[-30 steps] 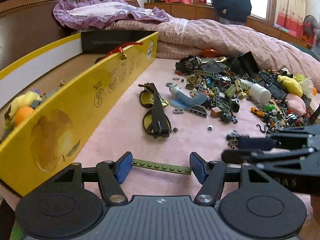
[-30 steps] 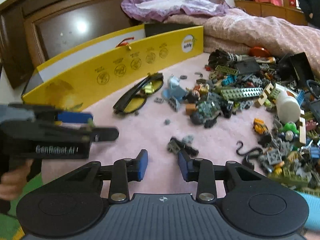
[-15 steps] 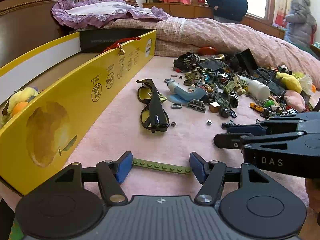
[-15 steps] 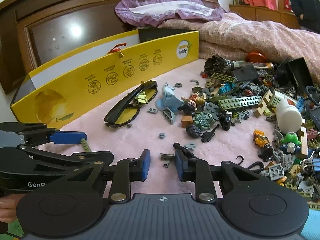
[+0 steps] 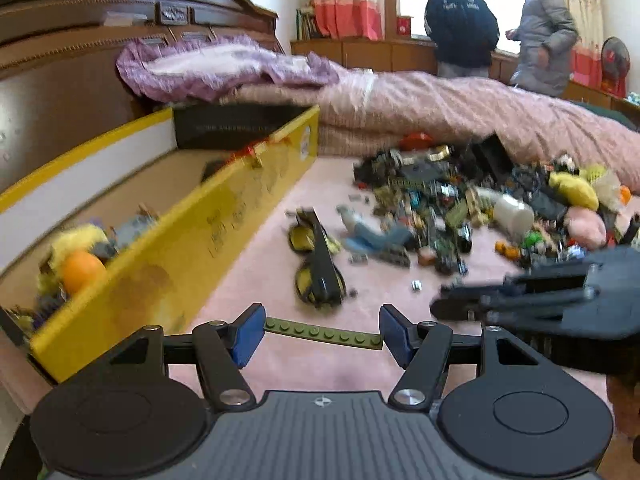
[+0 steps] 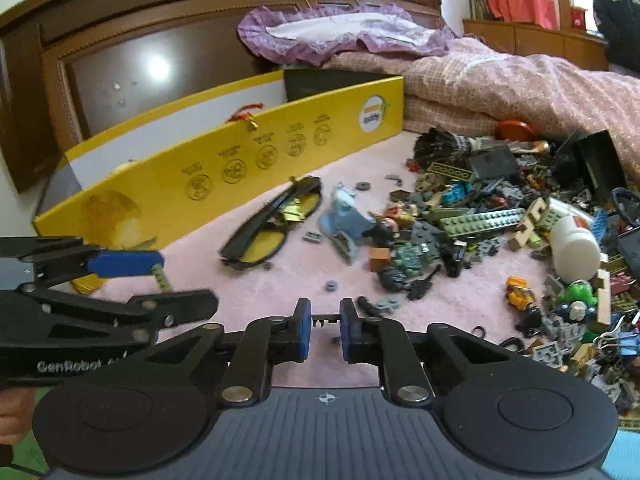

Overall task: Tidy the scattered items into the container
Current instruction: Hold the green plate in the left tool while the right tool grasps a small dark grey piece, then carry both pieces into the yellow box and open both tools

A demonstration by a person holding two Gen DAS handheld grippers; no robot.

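My left gripper [image 5: 322,332] is shut lengthwise on a long olive-green brick plate [image 5: 320,330], held just above the pink sheet beside the yellow box [image 5: 192,248]. In the right wrist view that gripper [image 6: 184,280] shows at the left with the plate's end [image 6: 162,276] sticking out. My right gripper [image 6: 324,326] is low over the sheet, its jaws closing. A small thin black piece [image 6: 325,316] spans the narrow gap from pad to pad. Black sunglasses with yellow lenses [image 6: 272,224] lie between the box [image 6: 240,168] and the toy pile [image 6: 480,220].
The box holds an orange ball [image 5: 82,272] and a yellow plush. A white bottle [image 6: 574,244], a loose grey stud [image 6: 331,285] and several bricks lie to the right. A bunched pink quilt [image 5: 480,112] borders the pile. Two people [image 5: 460,28] stand at the far window.
My left gripper has risen with the green plate, so more of the box's inside shows. The right jaws have narrowed around the small black piece.
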